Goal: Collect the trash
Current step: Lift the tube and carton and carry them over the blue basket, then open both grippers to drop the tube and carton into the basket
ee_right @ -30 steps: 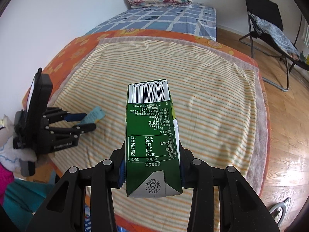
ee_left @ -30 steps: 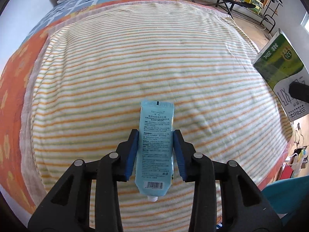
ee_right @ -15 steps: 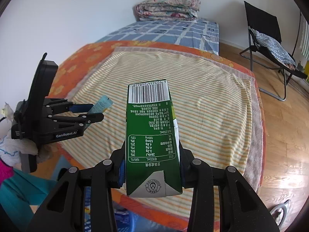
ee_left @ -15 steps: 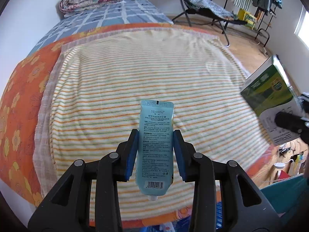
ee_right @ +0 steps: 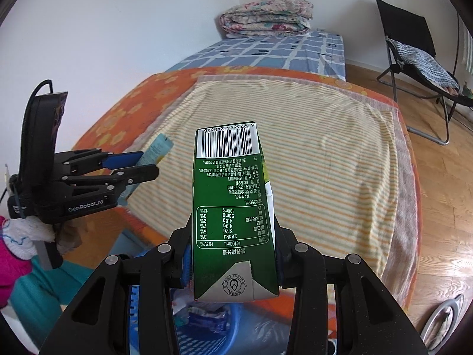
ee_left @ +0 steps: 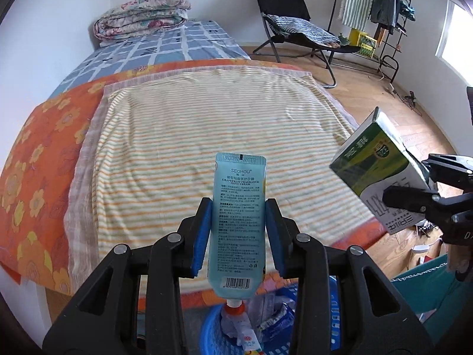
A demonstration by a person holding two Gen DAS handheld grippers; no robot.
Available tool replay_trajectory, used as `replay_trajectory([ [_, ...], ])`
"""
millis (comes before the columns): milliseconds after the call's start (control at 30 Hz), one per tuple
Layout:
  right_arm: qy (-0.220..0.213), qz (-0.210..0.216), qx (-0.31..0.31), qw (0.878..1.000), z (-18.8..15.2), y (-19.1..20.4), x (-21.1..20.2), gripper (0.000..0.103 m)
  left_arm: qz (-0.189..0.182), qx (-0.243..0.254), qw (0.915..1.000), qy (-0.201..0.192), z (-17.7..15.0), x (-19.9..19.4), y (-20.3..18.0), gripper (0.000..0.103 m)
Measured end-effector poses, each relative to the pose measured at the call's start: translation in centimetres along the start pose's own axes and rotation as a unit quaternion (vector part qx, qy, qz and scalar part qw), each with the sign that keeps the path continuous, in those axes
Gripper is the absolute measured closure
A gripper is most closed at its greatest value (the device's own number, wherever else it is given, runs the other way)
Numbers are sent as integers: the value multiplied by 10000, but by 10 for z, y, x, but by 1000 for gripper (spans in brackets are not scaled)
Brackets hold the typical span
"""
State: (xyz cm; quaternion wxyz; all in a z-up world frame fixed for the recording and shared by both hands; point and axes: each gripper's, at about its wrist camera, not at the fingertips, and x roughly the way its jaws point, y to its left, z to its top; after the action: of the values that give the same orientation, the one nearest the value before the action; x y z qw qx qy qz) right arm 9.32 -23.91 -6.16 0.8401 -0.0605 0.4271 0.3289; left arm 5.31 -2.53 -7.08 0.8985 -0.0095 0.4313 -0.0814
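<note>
My left gripper (ee_left: 239,227) is shut on a light blue hand cream tube (ee_left: 238,222), cap end toward me, held above a blue plastic basket (ee_left: 211,330) that holds wrappers. My right gripper (ee_right: 232,254) is shut on a green milk carton (ee_right: 232,210), barcode end away from me, above the same basket (ee_right: 236,322). In the left wrist view the carton (ee_left: 375,159) and right gripper (ee_left: 414,198) show at the right. In the right wrist view the left gripper (ee_right: 130,165) and tube (ee_right: 155,151) show at the left.
The bed with a striped towel (ee_left: 207,136) over an orange floral sheet (ee_left: 38,162) lies just beyond the basket. A folded quilt (ee_left: 142,11) sits at its far end. A black folding chair (ee_left: 295,26) and clothes rack (ee_left: 381,6) stand on the wood floor at right.
Both grippers have pulled back from over the bed and risen, each holding its item. The blue basket has come into view beneath them.
</note>
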Motion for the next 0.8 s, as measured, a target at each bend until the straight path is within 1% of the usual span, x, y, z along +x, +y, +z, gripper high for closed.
replay_trajectory([
  [200, 115, 237, -40, 9996, -28, 17, -6, 64, -64, -24, 9999, 74, -28, -8, -5, 67],
  [533, 510, 418, -57, 9978, -75, 40, 7, 64, -107, -221, 9993, 264, -74, -9, -6, 67],
  [800, 803, 532, 78, 9953, -99, 46, 18, 64, -154, -361, 9979, 511, -105, -3, -8, 67],
])
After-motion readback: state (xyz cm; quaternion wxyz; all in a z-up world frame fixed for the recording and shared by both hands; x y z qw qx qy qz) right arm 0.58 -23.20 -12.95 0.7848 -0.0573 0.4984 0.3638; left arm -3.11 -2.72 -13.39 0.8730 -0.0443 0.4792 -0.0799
